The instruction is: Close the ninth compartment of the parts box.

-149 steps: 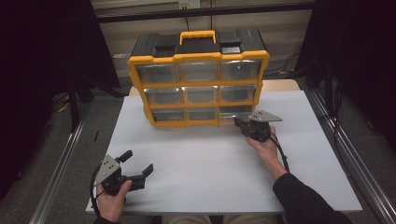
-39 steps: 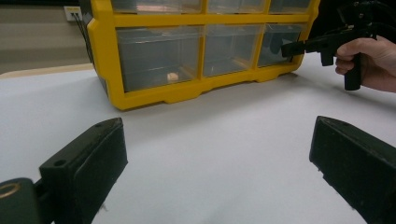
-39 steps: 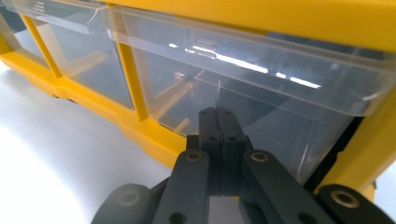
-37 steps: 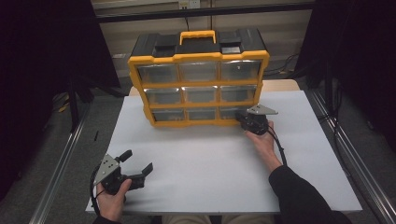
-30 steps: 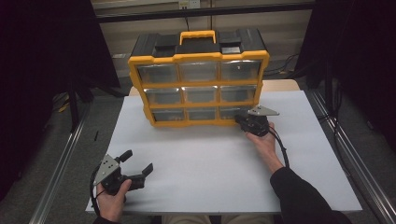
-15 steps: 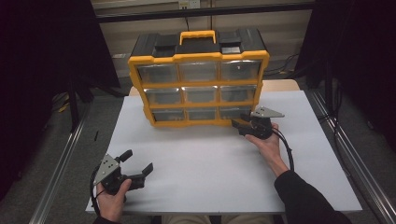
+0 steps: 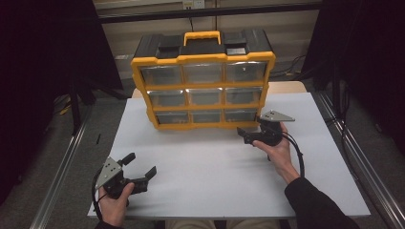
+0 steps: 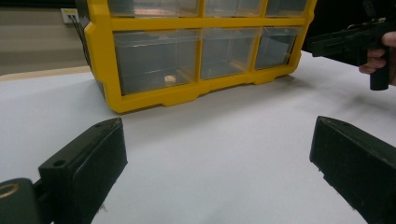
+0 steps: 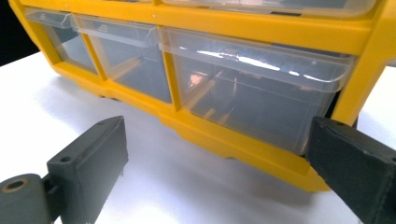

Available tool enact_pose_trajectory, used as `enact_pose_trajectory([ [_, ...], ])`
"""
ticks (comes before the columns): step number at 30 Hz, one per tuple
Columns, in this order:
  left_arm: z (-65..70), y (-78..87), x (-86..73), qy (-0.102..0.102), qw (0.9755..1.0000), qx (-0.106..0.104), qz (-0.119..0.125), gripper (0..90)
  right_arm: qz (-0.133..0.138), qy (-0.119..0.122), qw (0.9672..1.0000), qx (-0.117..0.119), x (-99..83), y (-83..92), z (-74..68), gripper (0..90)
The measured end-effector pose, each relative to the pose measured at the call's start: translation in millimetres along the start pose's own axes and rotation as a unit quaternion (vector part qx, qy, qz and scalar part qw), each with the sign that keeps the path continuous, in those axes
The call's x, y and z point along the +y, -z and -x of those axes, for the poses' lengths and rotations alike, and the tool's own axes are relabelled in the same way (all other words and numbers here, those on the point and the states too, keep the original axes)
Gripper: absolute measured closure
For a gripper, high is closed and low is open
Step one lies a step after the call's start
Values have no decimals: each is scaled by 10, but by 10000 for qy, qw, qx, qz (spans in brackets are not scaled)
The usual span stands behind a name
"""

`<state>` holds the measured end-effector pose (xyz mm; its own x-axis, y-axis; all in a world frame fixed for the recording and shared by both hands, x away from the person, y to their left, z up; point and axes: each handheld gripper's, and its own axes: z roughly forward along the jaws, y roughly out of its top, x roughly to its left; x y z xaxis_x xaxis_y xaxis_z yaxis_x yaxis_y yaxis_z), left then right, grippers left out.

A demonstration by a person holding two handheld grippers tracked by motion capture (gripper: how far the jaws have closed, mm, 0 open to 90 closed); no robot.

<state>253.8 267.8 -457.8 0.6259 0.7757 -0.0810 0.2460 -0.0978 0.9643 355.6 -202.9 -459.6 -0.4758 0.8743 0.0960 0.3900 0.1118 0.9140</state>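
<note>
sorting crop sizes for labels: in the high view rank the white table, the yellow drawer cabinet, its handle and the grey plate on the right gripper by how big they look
1. white table
2. yellow drawer cabinet
3. handle and grey plate: too alike to rank.

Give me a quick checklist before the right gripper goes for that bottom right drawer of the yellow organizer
1. Right gripper open: ok; its jaws have just been opening, nothing between them.
2. Right gripper aimed at the bottom right drawer: ok, the drawer front sits just ahead of the jaws.
3. Bottom right drawer shut: ok, its front looks flush with the frame.
4. Drawer contents: cannot tell, the clear front shows only reflections.
5. Left gripper out of the way: ok, open and low at the near left of the table.
6. Organizer standing upright on the table: ok.
</note>
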Motion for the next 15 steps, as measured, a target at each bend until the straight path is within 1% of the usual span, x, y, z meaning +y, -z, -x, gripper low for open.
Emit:
enact_pose_trajectory([
  [3, 0, -2, 0, 1, 10000, -14, -5, 36, -9, -90, 10000, 34, -6, 48, 5, 18],
  [7, 0, -1, 0, 2, 10000, -8, -6, 36, 1, -139, 9999, 14, -9, 114, 10, 16],
  [9, 1, 3, 2, -4, 10000, -1, -5, 36, 47, -96, 9999, 46, -19, 139, 9, 20],
  [10, 0, 5, 2, -10, 10000, 2, -6, 37, 118, -28, 9999, 14, -38, 160, 6, 20],
  [11, 0, 5, 3, -12, 10000, 1, -8, 37, 130, 13, 9999, -26, -60, 179, -4, 20],
  [13, 1, 3, 4, -10, 10000, -1, -5, 37, 71, 4, 10000, 13, -90, 203, -7, 20],
  [15, 2, 4, 5, -24, 10000, -8, -18, 37, 87, -2, 10000, 36, -94, 243, -5, 20],
])
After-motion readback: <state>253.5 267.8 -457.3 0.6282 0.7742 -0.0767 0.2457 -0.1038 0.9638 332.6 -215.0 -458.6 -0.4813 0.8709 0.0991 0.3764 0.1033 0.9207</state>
